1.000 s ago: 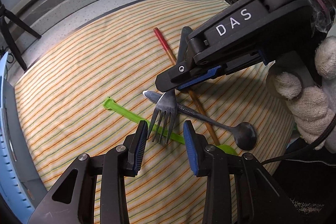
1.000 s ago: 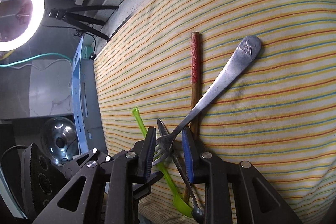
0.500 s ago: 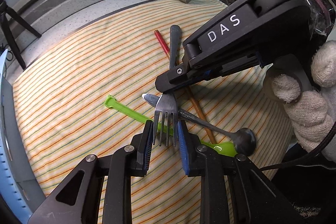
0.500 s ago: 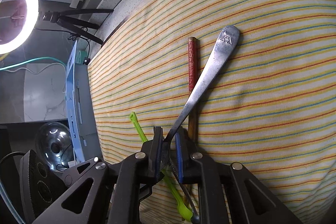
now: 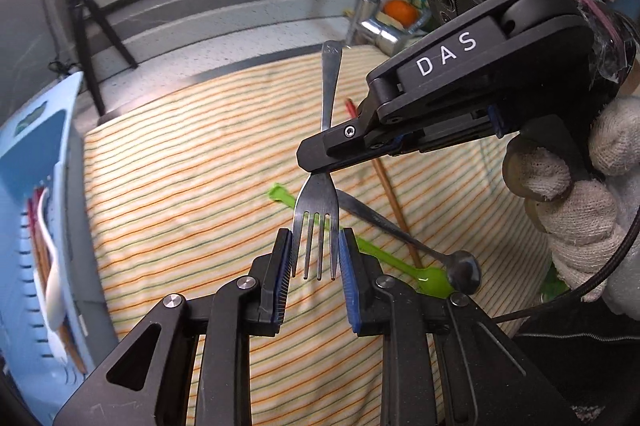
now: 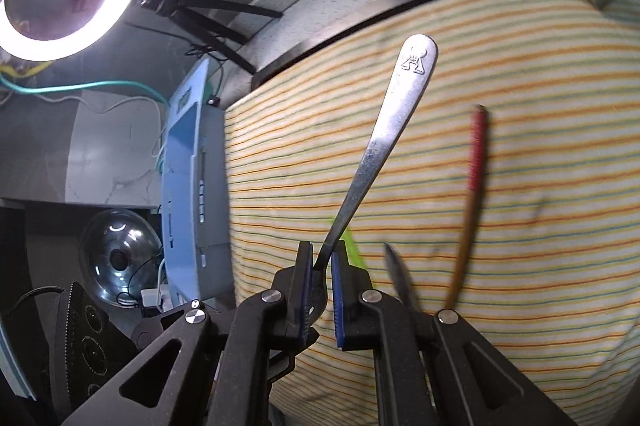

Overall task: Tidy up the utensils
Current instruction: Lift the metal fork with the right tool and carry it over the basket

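Fork [image 5: 316, 210]: neck clamped by right hand-held gripper [image 6: 322, 266]; tines pinched in left hand-held gripper [image 5: 314, 254].

Both wrist views look down, close — sharing the fork [image 5: 316, 214].

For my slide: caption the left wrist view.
Two claws lift a steel fork off the striped cloth, right claw at its neck, left claw across its tines.

The cloth [image 5: 180, 186] was cream with orange and green stripes; the fork [image 5: 316, 210] silver, the spoon [image 5: 384, 258] bright green, the rack [image 5: 44, 130] blue.
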